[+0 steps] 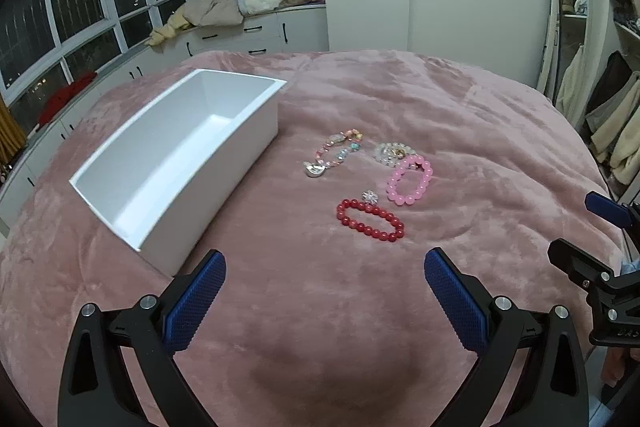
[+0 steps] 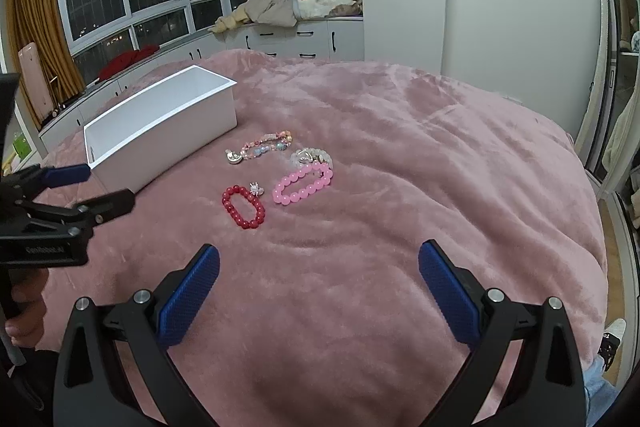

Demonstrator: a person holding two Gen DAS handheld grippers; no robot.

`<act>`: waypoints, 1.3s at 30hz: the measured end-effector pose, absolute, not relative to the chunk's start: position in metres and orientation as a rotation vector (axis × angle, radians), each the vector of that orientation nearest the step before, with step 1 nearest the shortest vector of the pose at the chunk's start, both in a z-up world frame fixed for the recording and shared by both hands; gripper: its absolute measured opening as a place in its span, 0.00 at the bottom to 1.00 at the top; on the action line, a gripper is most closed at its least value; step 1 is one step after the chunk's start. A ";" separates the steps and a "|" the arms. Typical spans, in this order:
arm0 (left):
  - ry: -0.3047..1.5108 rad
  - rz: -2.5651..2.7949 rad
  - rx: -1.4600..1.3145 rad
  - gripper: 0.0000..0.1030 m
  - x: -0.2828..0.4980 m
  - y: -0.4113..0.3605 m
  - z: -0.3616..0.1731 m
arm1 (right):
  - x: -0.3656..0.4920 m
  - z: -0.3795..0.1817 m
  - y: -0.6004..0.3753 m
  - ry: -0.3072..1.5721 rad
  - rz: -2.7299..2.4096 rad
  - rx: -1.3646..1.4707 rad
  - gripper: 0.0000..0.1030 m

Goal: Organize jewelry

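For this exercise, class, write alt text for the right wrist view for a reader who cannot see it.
Four beaded bracelets, red, pink, whitish and multicoloured, lie on a pink blanket beside an empty white box. The right gripper hovers open before them, the left gripper at the left edge.

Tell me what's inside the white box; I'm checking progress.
Nothing shows inside the white box: bare white floor and walls. Its near wall hides the closest strip of floor.

Right tongs (image 2: 319, 263) gape over the pink bed (image 2: 420, 187) — red bracelet (image 2: 243, 207) at eleven o'clock, white box (image 2: 160, 131) beyond.
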State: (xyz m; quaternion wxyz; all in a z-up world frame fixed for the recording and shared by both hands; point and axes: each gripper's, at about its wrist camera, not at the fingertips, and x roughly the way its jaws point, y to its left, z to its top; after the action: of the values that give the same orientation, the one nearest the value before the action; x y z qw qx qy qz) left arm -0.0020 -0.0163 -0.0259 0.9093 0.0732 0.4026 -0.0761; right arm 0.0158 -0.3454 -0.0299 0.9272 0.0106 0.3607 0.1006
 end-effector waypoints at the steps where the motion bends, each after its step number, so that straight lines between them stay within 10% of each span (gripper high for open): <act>1: 0.839 -0.167 0.147 0.98 -0.001 -0.018 -0.029 | 0.016 -0.030 -0.346 0.737 0.207 0.030 0.96; 33: 0.940 -0.350 0.110 0.73 0.111 -0.059 -0.151 | 0.191 -0.130 -0.329 0.963 0.318 0.306 0.63; 39: 0.965 -0.339 0.123 0.49 0.117 -0.059 -0.152 | 0.203 -0.147 -0.327 0.983 0.295 0.299 0.17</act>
State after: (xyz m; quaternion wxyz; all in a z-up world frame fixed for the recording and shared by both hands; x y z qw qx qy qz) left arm 0.1170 -0.0594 -0.1523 0.8702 0.0587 0.4616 -0.1620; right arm 0.2034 -0.3270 -0.1468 0.8604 0.1424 0.4685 0.1408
